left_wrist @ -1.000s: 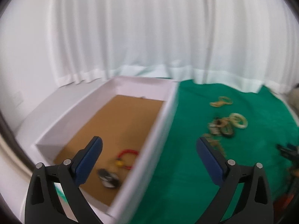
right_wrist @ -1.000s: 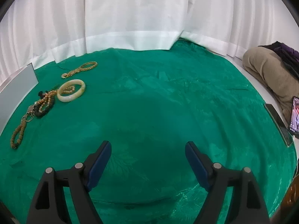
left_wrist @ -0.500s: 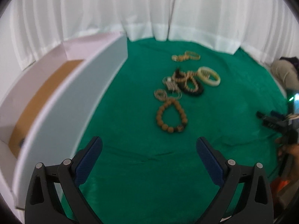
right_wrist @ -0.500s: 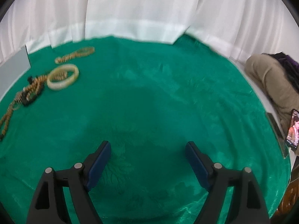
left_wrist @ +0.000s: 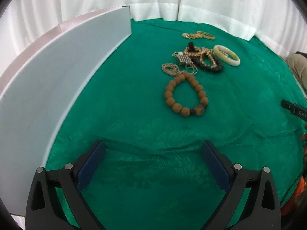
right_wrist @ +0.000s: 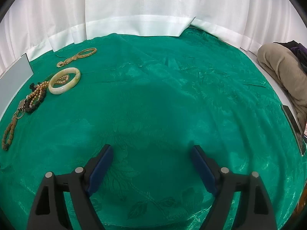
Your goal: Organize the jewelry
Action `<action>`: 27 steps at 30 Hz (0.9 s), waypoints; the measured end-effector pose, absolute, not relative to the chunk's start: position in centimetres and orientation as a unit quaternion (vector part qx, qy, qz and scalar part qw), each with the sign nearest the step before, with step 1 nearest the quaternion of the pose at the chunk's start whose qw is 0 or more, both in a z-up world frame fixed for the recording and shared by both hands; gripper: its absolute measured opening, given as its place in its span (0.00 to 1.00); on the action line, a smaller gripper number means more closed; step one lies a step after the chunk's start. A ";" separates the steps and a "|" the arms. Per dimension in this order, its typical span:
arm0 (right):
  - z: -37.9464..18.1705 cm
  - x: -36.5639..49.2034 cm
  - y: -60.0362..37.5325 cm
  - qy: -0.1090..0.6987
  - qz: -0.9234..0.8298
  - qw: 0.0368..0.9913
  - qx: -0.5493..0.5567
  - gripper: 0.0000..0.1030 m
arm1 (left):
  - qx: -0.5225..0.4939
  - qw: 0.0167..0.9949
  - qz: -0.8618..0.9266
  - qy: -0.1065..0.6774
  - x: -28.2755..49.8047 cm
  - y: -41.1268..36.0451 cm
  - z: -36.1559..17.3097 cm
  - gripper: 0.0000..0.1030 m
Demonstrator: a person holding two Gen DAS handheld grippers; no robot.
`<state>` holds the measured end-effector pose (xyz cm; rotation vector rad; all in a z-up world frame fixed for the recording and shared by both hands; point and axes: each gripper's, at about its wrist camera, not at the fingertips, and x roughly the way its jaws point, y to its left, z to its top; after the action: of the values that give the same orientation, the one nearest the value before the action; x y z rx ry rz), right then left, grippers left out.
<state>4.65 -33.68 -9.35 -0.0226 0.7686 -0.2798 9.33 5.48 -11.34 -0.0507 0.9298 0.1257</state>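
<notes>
A brown wooden bead bracelet point(left_wrist: 185, 94) lies on the green cloth ahead of my left gripper point(left_wrist: 153, 157), which is open and empty. Behind it lie a thin coiled chain point(left_wrist: 170, 69), a dark bead bracelet tangled with gold chains point(left_wrist: 203, 58), a pale jade bangle point(left_wrist: 227, 55) and a gold chain point(left_wrist: 198, 35). The white box point(left_wrist: 57, 72) stands at the left, its inside hidden. My right gripper point(right_wrist: 151, 160) is open and empty over bare cloth; the bangle point(right_wrist: 64, 83), gold chain point(right_wrist: 78, 56) and brown beads point(right_wrist: 8, 133) lie far to its left.
White curtains point(right_wrist: 134, 5) close the back. A person's clothing point(right_wrist: 284, 71) and a phone point(right_wrist: 302, 132) lie at the right edge of the cloth. The tip of the other gripper point(left_wrist: 295, 110) shows at the right in the left wrist view.
My left gripper has swung right, from over the box's inside to the cloth facing the jewelry, and come closer to the brown beads. My right gripper has barely shifted.
</notes>
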 end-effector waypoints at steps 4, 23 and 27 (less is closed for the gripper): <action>-9.3 4.7 -33.7 0.373 -0.136 0.918 -0.011 0.83 | -0.029 0.892 0.061 0.447 9.2 5.6 -11.7 0.99; -9.4 4.7 -33.7 0.372 -0.136 0.918 -0.011 0.83 | -0.028 0.892 0.055 0.448 9.3 5.5 -11.9 1.00; -9.4 4.7 -33.7 0.372 -0.136 0.918 -0.011 0.83 | -0.026 0.891 0.051 0.451 9.5 5.5 -12.0 1.00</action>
<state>4.66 -33.70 -9.38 -0.0224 0.7656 -0.2799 9.45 5.51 -11.97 -0.0542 0.9369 0.1061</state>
